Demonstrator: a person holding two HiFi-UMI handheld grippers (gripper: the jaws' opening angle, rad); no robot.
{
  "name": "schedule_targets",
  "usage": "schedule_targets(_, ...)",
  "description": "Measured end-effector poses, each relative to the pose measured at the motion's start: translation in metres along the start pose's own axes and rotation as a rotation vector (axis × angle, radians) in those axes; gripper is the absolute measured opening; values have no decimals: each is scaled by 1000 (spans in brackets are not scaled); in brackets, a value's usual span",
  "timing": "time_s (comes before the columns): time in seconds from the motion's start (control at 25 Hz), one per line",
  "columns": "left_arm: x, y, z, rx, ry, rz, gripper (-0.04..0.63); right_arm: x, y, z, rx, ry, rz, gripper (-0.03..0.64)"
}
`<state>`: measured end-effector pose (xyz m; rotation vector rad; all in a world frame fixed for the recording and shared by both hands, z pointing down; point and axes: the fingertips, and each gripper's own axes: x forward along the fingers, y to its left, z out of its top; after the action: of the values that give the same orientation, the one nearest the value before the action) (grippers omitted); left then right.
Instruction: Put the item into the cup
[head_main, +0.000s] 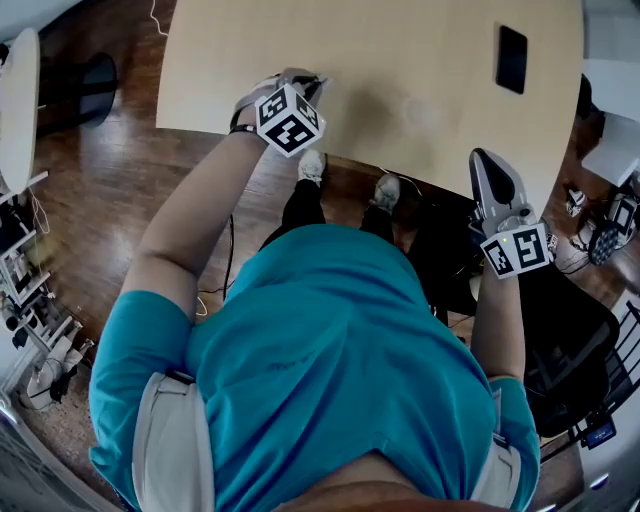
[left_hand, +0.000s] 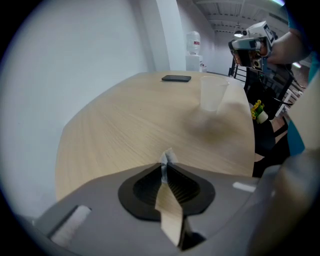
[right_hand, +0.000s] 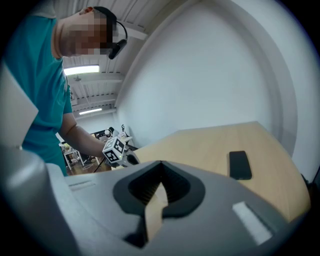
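Observation:
My left gripper (left_hand: 166, 169) is shut on a small thin whitish item (left_hand: 168, 157) whose tip sticks out past the jaws. From the head view, the left gripper (head_main: 310, 88) hovers over the near edge of the wooden table (head_main: 380, 60). A clear plastic cup (left_hand: 212, 92) stands upright ahead of it, to the right; it shows faintly in the head view as the cup (head_main: 420, 113). My right gripper (head_main: 490, 165) is held off the table's right side, shut with nothing between its jaws (right_hand: 161, 175).
A black phone (head_main: 511, 58) lies flat at the table's far right, beyond the cup. A black office chair (head_main: 560, 340) stands by my right side. Shelves and cables (head_main: 30, 300) crowd the floor at left. A white wall runs behind the table.

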<state>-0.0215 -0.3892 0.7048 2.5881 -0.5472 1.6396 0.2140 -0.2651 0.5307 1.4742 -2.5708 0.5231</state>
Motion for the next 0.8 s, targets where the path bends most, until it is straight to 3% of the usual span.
schedule_targets(0.32, -23, -7, 23, -8, -44, -21, 25, -4, -7, 3, 5, -19, -15, 2)
schedule_targets(0.56, -65, -16, 82, -12, -177, -29, 25, -7, -9, 9, -4, -46, -21, 2)
schedule_targets(0.8, -94, -45, 144, 57, -270, -58, 25, -15, -8, 13, -9, -71, -12, 2)
